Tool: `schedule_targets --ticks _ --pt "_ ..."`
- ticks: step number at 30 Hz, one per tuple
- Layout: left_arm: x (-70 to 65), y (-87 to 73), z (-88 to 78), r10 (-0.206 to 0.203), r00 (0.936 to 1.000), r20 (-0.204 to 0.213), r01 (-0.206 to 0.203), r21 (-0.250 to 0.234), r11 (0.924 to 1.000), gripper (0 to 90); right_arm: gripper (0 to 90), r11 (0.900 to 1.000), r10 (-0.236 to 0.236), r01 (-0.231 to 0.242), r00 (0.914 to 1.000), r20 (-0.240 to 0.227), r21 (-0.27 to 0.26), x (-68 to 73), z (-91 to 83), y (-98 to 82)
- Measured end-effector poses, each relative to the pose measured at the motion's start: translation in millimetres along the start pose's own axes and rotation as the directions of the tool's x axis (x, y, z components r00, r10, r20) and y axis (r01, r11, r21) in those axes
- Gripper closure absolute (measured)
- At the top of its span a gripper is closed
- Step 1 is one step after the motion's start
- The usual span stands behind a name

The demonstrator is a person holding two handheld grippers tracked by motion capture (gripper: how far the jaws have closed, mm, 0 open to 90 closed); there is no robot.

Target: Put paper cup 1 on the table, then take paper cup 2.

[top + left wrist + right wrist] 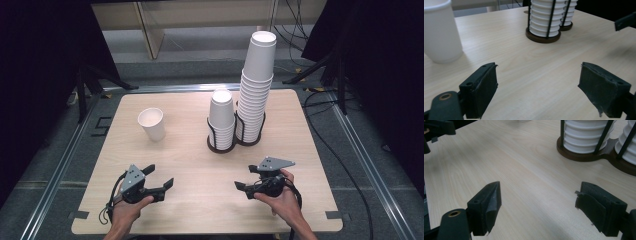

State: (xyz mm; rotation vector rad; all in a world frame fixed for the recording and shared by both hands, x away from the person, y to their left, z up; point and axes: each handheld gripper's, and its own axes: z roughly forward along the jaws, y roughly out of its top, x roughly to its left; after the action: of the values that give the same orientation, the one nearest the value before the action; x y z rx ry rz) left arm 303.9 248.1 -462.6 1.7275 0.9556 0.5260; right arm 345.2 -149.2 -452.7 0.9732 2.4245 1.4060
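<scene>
A single white paper cup (151, 124) (440, 32) stands upright on the left half of the wooden table (200, 205). A black wire holder (235, 143) (586, 155) near the table's middle carries a short stack of white cups (221, 119) (543, 20) and a much taller stack (256, 82). My left gripper (159, 176) (537, 87) is open and holds nothing, low over the near left of the table and aimed between the lone cup and the holder. My right gripper (246, 177) (537, 207) is open too, at the near right, with bare wood between its jaws.
Black tripod legs (90, 82) and cables (345, 165) lie on the grey floor around the table. A pale wooden frame (150, 30) stands behind it. The other hand's jaw (625, 21) (439, 127) shows in a top corner of each gripper view.
</scene>
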Motion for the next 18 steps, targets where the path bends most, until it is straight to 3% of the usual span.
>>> schedule_targets --ticks 4,10,13,14,15,18 --pt "-10.7 -4.0 -1.2 -0.013 0.9996 0.025 0.013 0.016 0.9998 14.3 19.6 1.000 -0.006 0.006 0.9999 0.010 0.002 -1.0 0.5 -0.3" --pt "-22.8 -4.8 -0.9 0.024 0.9979 0.060 -0.025 0.016 0.9996 14.3 19.4 1.000 -0.004 0.004 0.9999 0.011 0.004 -1.7 1.2 -0.9" --pt "-20.1 -4.3 1.1 0.033 0.9980 0.053 -0.034 0.014 0.9993 14.3 19.4 1.000 0.000 0.000 1.0000 0.008 -0.007 -2.0 1.2 -0.7" --pt "-17.8 -5.1 3.1 0.026 0.9978 0.060 -0.026 -0.003 0.9997 14.3 19.4 1.000 0.022 -0.022 0.9997 -0.008 -0.002 -1.1 0.8 -0.3" --pt "-15.8 -5.3 3.2 0.023 0.9984 0.052 -0.023 0.000 0.9997 14.3 19.4 1.000 0.006 -0.006 0.9999 0.012 -0.009 -1.9 -0.9 0.5" --pt "-11.6 -6.2 3.3 0.009 0.9988 0.047 -0.009 0.000 1.0000 14.3 19.3 0.999 0.018 -0.017 0.9998 0.013 -0.028 -2.5 -4.6 3.1"
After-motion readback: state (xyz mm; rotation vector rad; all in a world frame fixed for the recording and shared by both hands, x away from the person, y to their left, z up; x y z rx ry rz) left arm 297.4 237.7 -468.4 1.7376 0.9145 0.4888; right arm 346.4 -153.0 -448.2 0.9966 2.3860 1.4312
